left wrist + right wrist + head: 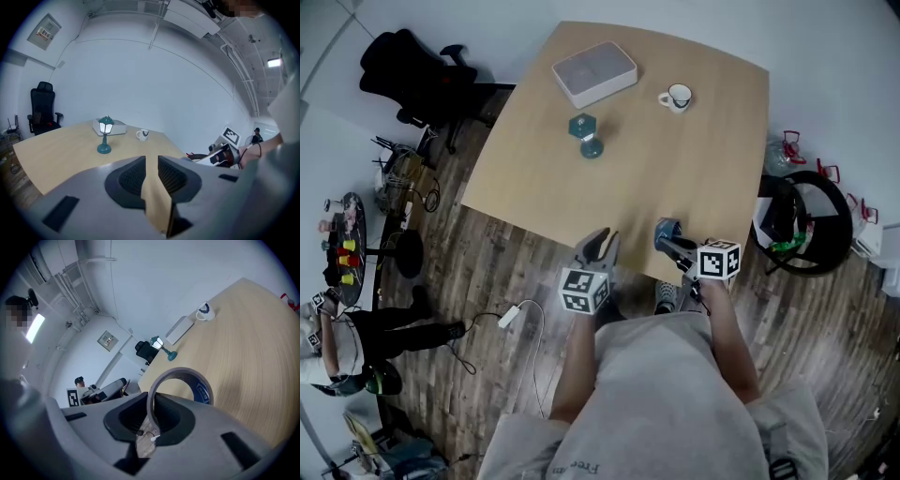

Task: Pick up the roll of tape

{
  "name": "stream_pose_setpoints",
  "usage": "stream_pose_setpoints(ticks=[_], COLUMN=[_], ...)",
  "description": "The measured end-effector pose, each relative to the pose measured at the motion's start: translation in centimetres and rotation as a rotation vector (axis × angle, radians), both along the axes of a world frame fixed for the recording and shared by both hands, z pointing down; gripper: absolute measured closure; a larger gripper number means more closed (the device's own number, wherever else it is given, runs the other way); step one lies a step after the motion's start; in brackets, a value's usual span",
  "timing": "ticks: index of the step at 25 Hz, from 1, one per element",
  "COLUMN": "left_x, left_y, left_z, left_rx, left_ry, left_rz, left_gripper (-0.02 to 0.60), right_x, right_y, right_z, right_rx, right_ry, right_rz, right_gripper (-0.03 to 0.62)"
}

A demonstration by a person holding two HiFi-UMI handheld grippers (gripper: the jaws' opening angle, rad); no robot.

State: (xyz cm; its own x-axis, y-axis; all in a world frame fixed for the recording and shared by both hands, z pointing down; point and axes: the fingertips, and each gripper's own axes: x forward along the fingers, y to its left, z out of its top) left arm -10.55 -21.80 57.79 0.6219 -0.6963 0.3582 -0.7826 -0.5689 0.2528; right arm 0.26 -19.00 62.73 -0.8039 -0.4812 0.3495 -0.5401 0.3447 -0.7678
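The roll of tape (pixel 667 231), a grey ring with a blue inner label, is held off the table's near edge. In the right gripper view the tape (pixel 180 372) stands upright between the jaws, with my right gripper (pixel 152 399) shut on its wall. In the head view my right gripper (pixel 671 240) hangs over the front rim of the wooden table (pixel 675 178). To its left my left gripper (pixel 600 242) points at the same edge. In the left gripper view the left gripper (pixel 151 161) shows a narrow gap with only table seen through it.
On the table's far half stand a teal lamp (pixel 587 134), a white box (pixel 593 72) and a white mug (pixel 676 97). A black office chair (pixel 412 75) sits at the left, and a black round stand (pixel 806 220) at the right. A cable lies on the floor (pixel 520 314).
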Motion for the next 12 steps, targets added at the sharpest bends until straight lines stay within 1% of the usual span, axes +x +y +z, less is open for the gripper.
stream_pose_setpoints(ticks=[6,9,12], left_x=[2.3,3.4,4.5], left_y=[0.7,1.3,1.7], left_z=[0.0,0.1,0.2], left_rx=[0.014,0.024,0.032], left_ry=[-0.017,-0.019,-0.023], left_rz=[-0.01,-0.012,-0.015], left_gripper=[0.532,0.545,0.558], right_x=[2.0,2.8,3.6], right_y=[0.3,0.7,0.7], right_z=[-1.0,-1.1,-1.6], right_rx=[0.027,0.04,0.047], right_ry=[-0.081,-0.102,-0.147], right_rz=[0.037,0.044,0.049], right_gripper=[0.549,0.549,0.549])
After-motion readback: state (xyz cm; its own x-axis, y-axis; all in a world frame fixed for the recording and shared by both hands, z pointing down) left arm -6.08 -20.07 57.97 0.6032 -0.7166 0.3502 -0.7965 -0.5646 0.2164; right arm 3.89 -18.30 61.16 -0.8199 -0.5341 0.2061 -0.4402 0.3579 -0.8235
